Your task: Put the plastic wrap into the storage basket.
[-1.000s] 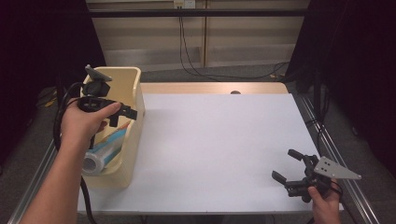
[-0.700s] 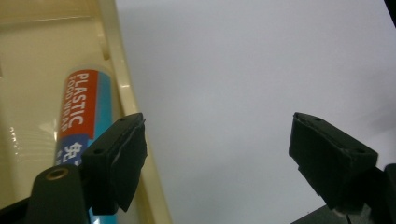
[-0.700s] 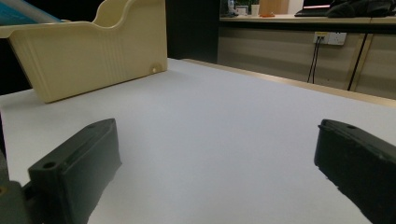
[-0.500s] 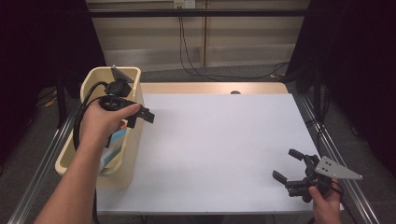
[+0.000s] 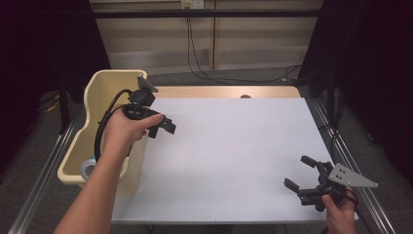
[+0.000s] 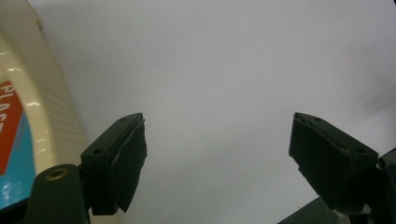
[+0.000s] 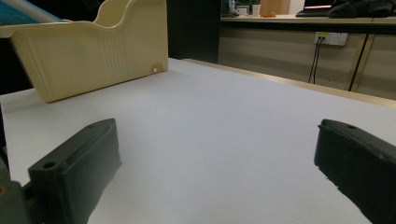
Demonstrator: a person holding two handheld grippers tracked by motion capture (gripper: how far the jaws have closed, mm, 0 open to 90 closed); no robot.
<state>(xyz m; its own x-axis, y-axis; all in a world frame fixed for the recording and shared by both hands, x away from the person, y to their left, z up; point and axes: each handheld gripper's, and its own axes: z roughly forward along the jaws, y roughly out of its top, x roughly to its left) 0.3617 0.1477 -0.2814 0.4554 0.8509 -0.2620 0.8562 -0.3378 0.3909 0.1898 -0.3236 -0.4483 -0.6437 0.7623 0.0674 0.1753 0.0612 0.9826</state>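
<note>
My left gripper [image 5: 164, 128] is held in a hand just right of a cream plastic bin [image 5: 97, 95], above the left part of the white table [image 5: 234, 146]. Its jaws stand open with nothing between them, and in the left gripper view [image 6: 219, 126] they frame bare table beside the bin's wall [image 6: 51, 116]. My right gripper [image 5: 298, 172] rests low near the table's front right corner, pointing toward the bin. It is open and empty too [image 7: 218, 128], with the bin [image 7: 93, 51] far off at the left.
A roll with a blue label [image 5: 89, 168] lies in the bin's near end. A wooden strip [image 5: 219, 91] runs along the table's far edge, with cables on the floor behind. Metal rails [image 5: 341, 146] flank the table.
The left hand has carried its gripper rightward and slightly down, from over the bin to over the table's left part. The right gripper has stayed put.
</note>
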